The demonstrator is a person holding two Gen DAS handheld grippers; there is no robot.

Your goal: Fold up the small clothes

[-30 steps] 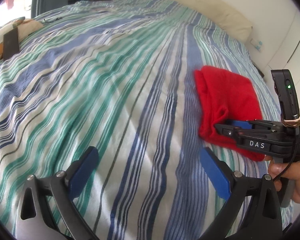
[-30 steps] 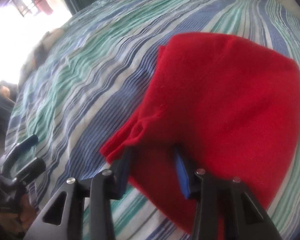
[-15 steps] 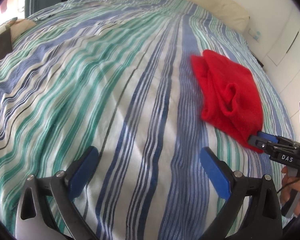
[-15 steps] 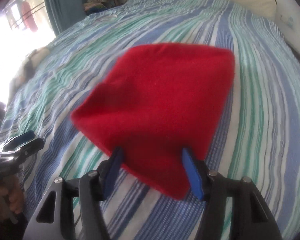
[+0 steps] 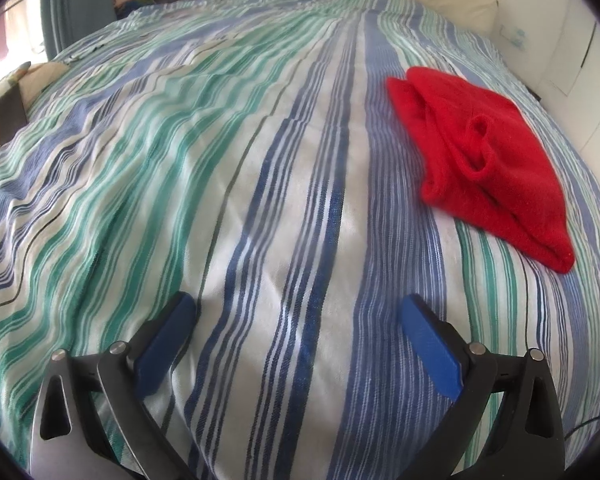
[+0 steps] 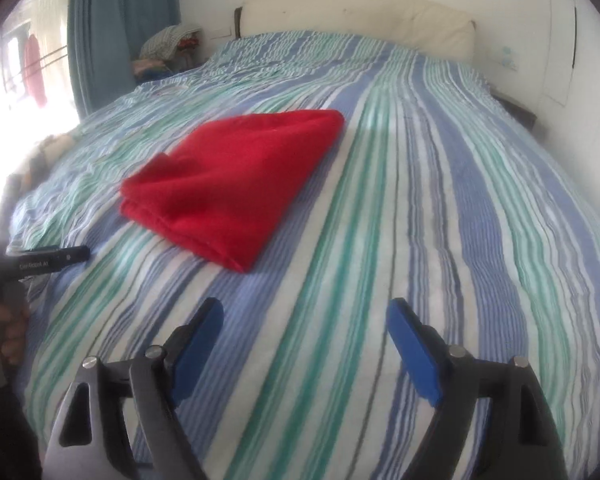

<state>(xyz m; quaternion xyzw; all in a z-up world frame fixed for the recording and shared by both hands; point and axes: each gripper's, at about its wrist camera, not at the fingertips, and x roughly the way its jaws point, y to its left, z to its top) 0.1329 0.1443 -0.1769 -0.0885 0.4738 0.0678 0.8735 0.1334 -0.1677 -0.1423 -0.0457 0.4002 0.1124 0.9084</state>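
Observation:
A folded red garment [image 5: 484, 168] lies flat on the striped bedspread [image 5: 260, 200], right of centre in the left wrist view. In the right wrist view the garment [image 6: 236, 184] lies ahead and to the left. My left gripper [image 5: 296, 324] is open and empty, hovering over bare bedspread well short of the garment. My right gripper [image 6: 304, 320] is open and empty, pulled back from the garment's near corner. The left gripper also shows from the side at the left edge of the right wrist view [image 6: 52, 260].
A cream headboard cushion [image 6: 360, 20] runs along the far end of the bed. A blue curtain [image 6: 120, 40] and a pile of clothes [image 6: 168, 48] stand at the back left. A white wall [image 6: 560, 60] borders the right side.
My right gripper opened, let go of the red garment and drew back from it. The garment now lies free on the bed. My left gripper stayed open over the bedspread.

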